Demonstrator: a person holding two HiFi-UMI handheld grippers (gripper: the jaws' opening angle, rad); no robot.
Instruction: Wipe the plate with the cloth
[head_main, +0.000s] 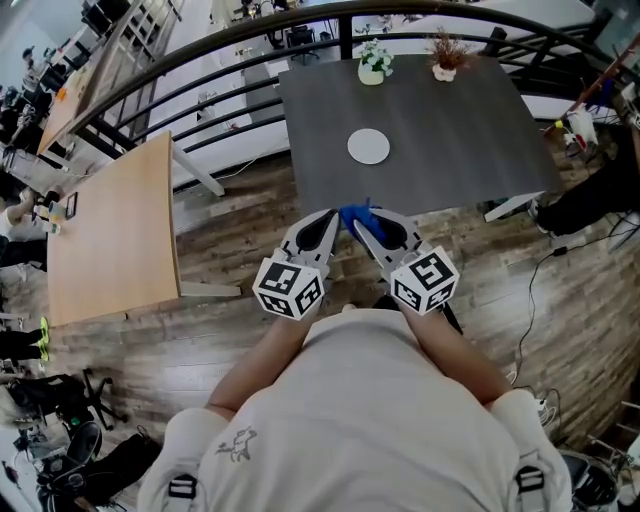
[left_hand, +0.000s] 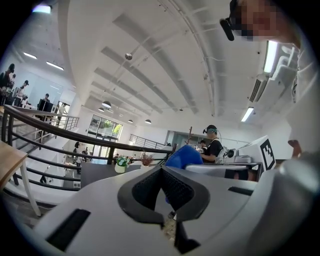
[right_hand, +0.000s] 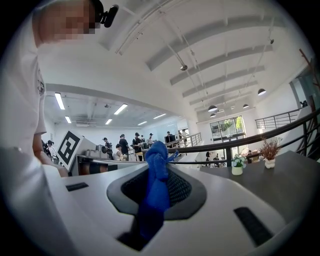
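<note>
- Two grippers are held side by side in front of the person's chest, the left gripper (head_main: 333, 216) and the right gripper (head_main: 353, 222). Their tips come together at the near edge of the dark grey table (head_main: 450, 120).
- The right gripper's jaws are clamped on the blue cloth (right_hand: 157, 182). The cloth runs as a bunched strip between the ribbed pads and sticks out in a lump past the tips.
- The left gripper's jaws are pressed fully together, with nothing gripped between them. In the left gripper view the cloth shows as a blue lump just beyond the tips. Whether it touches them cannot be told.
- The plate (head_main: 369, 146) is white and round. It lies flat near the middle of the grey table, well apart from both grippers and the cloth.
- Each gripper carries a marker cube, one on the left (head_main: 289, 287) and one on the right (head_main: 425, 280). Their faces show blocky black-and-white square patterns, not words.
- A small dark print (head_main: 237, 445) sits on the person's pale shirt, too small to read.
- Two small potted plants (head_main: 374, 62) (head_main: 445, 55) stand at the table's far edge.
- A light wooden table (head_main: 110, 230) stands off to the left.
</note>
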